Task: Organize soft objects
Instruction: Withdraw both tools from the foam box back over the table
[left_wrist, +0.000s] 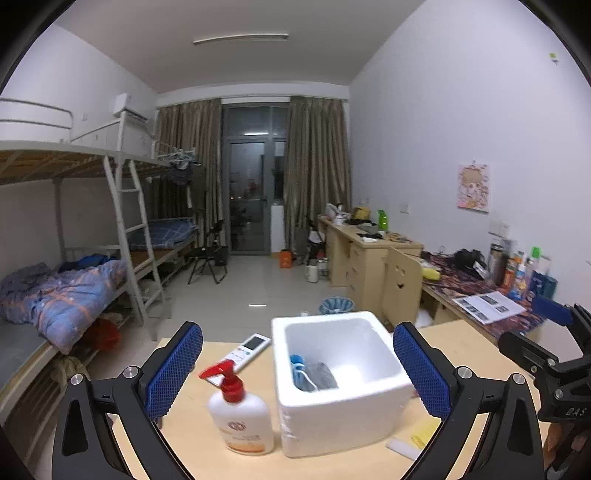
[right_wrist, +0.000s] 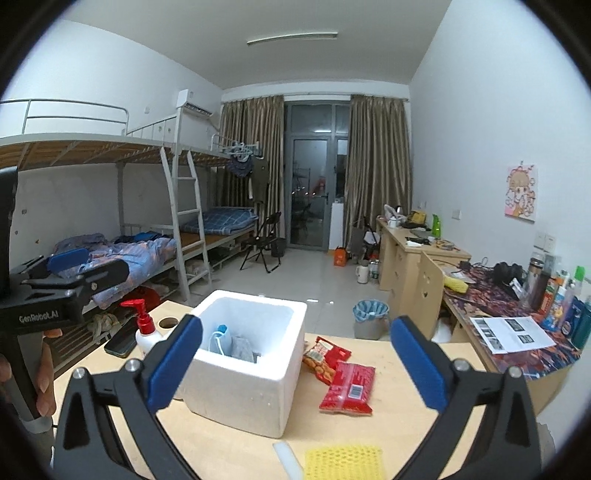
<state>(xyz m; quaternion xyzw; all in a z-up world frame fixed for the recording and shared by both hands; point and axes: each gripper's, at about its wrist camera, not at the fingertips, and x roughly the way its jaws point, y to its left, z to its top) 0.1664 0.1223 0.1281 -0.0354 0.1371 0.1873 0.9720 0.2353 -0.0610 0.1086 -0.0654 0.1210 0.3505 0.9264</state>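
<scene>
**Soft objects: foam box part filled, yellow cloth left on the table**

Soft objects already stowed: a blue-and-white mask (right_wrist: 220, 341) and a grey folded cloth (right_wrist: 242, 349), both seen lying at the bottom of the white foam box (right_wrist: 243, 391), left of centre in the right wrist view.

Item outstanding: a yellow waffle-textured cloth (right_wrist: 343, 461), flat on the wooden table (right_wrist: 399, 424) at the bottom edge of the right wrist view, lower right of the box and apart from it. Its long axis is judged to run across the frame, though its lower part is cut off. In the left wrist view only a yellow corner (left_wrist: 424, 435) is shown, at lower right, behind the right-hand finger.

Tongs: right gripper (right_wrist: 295, 362) is spread wide, nothing between its pads. Left gripper (left_wrist: 297, 371) is likewise spread and empty, with the box framed between its fingers.

Relation for the coming move: the yellow cloth lies just below and between the right gripper's fingers, so the right hand is judged the nearer. A downward tilt would be needed before a pinch.

Other items recorded: two red snack packets (right_wrist: 340, 380) right of the box; a red-pump lotion bottle (left_wrist: 240, 417) and a remote control (left_wrist: 247, 349) left of it.
</scene>
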